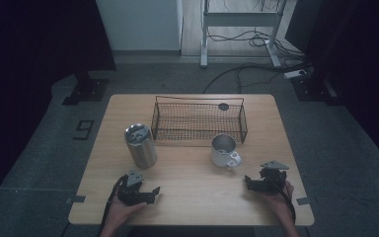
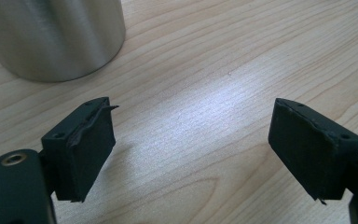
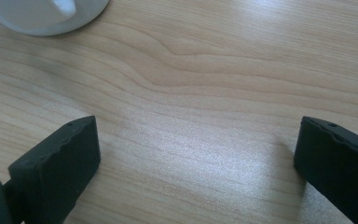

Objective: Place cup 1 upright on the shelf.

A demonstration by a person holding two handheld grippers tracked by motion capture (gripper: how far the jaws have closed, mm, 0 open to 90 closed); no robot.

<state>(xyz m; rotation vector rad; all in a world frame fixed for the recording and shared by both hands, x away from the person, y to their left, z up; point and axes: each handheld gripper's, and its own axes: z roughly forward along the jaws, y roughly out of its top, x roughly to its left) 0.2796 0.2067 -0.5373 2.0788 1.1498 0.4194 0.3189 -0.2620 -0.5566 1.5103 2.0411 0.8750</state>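
Observation:
A steel tumbler point(image 1: 140, 145) stands upright at the table's left middle, and its base point(image 2: 51, 37) rises just beyond my left gripper's jaws. A white mug point(image 1: 223, 149) with a handle stands to the right of centre; its bottom edge point(image 3: 42, 16) is at the top left of the right gripper view. My left gripper point(image 1: 152, 192) point(image 2: 193, 112) rests near the front edge, its jaws apart over bare wood. My right gripper point(image 1: 249, 182) point(image 3: 198, 126) lies at the front right, jaws wide apart with nothing between them.
A dark wire basket point(image 1: 200, 98) stands at the back of the wooden table point(image 1: 192, 173), with a small black round thing point(image 1: 223, 106) at its far right. Cables and a white stand's legs lie on the floor beyond.

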